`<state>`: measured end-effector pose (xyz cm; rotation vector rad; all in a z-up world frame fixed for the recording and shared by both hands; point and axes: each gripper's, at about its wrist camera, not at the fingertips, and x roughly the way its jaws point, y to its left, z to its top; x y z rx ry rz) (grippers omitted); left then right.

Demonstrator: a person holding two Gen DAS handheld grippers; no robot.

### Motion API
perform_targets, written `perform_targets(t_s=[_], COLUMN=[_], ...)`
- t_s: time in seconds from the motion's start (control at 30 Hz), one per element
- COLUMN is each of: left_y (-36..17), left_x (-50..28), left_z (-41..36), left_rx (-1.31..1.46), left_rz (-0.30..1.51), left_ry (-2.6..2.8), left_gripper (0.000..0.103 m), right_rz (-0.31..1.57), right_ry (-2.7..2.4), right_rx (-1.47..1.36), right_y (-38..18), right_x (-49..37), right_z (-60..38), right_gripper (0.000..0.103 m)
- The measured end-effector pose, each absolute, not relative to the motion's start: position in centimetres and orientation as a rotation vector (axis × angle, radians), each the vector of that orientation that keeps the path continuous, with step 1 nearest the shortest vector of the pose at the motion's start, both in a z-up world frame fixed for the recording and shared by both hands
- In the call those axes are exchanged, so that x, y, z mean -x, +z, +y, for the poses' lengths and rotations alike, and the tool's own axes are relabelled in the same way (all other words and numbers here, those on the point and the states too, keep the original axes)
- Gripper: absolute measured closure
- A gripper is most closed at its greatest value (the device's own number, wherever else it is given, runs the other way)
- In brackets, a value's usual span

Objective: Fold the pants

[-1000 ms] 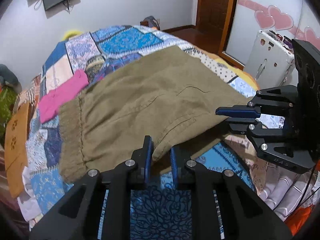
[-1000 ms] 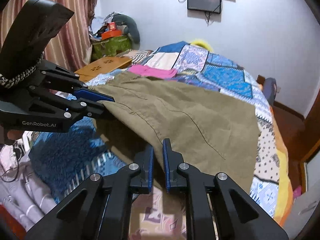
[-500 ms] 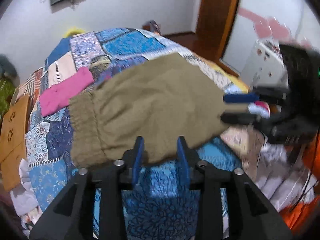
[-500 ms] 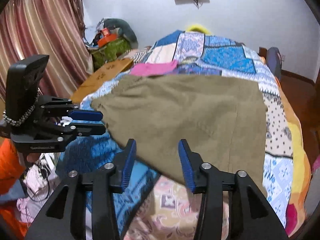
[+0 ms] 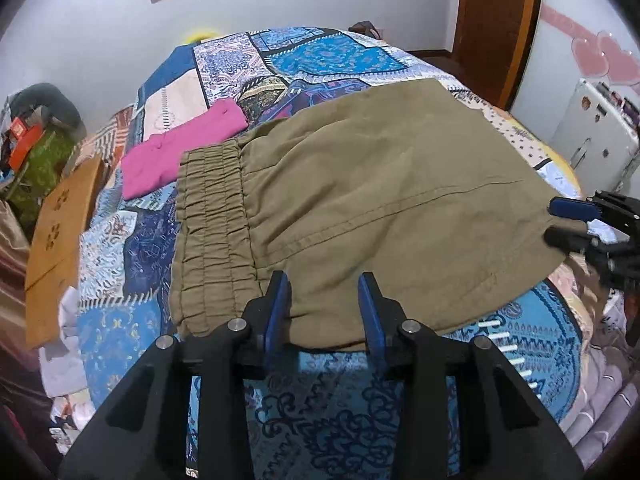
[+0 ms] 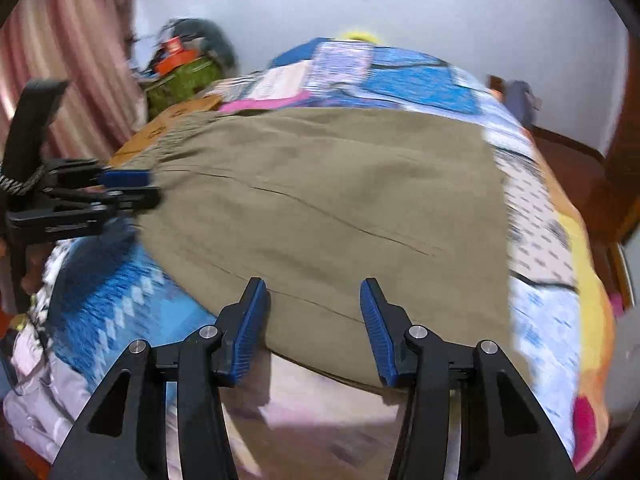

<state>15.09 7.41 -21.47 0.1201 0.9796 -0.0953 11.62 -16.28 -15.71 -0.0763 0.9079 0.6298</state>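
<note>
Olive pants point(image 5: 360, 184) lay folded on patchwork bed point(image 5: 320, 52), left gripper point(image 5: 323, 304) and right gripper point(image 6: 312, 316) parted, gripping nothing, near hem between blue pads point(image 5: 276, 312), pink garment point(image 5: 180, 148) beside waistband.

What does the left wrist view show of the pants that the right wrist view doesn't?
Only the left wrist view: the gathered elastic waistband sharp, plus the whole pink garment.
Only the right wrist view: the yellow bed edge beyond the pants.
Both: olive pants flat on the patchwork bedspread, with the left hand-held gripper and right hand-held gripper open.

Patchwork quilt point(image 5: 328, 52) — folded pink garment point(image 5: 180, 148), wooden board point(image 5: 60, 220) beside.
</note>
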Motion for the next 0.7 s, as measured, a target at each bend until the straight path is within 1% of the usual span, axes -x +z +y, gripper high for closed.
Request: perform_targets(t_s=[0.1,0.2,0.33,0.47,0.57,0.6,0.63,0.7], left_y=[-21.4,-21.7,-21.1,-19.2,-17.1,-16.7,-16.3,-15.6], left_x=[-14.7,-15.1,-15.6,-15.5,-15.9,-16.1,-16.5,-17.6], left_z=[8.3,7.8,7.1,8.5,10.3,10.8,11.4,12.2], left_rx=[-0.057,-0.069,-0.112,-0.023,0.022,0.036,0.041,0.016], left_rz=[0.978,0.987,1.008,1.005,0.963,0.957,0.948,0.931], left_ry=[-0.111,-0.101,-0.087,-0.112,-0.071,-0.075,-0.064,-0.014], left_gripper=[0.067,0.067,0.066,0.065,0.055,0.048,0.045,0.043], right_rz=[0.932,0.971,0.978,0.942,0.916,0.909,0.904,0.889], right_ry=[0.541,0.558,0.546,0.555,0.556,0.558,0.558,0.546], right_rx=[0.055,-0.053,0.076,0.134,0.122,0.108,0.101,0.105], right_y=[-16.5,-17.3,-16.0,-14.6,-13.7,-13.3,-13.1,-12.5], right_x=[-11.8,-11.7,-11.8,-11.7,-12.1,-12.5,-13.1,-14.3], right_z=[-19.3,-21.4,-19.5,-19.3,-19.9,-20.2,-20.3,-20.5], right_gripper=[0.059,0.056,0.055,0.053,0.052,0.052,0.052,0.052])
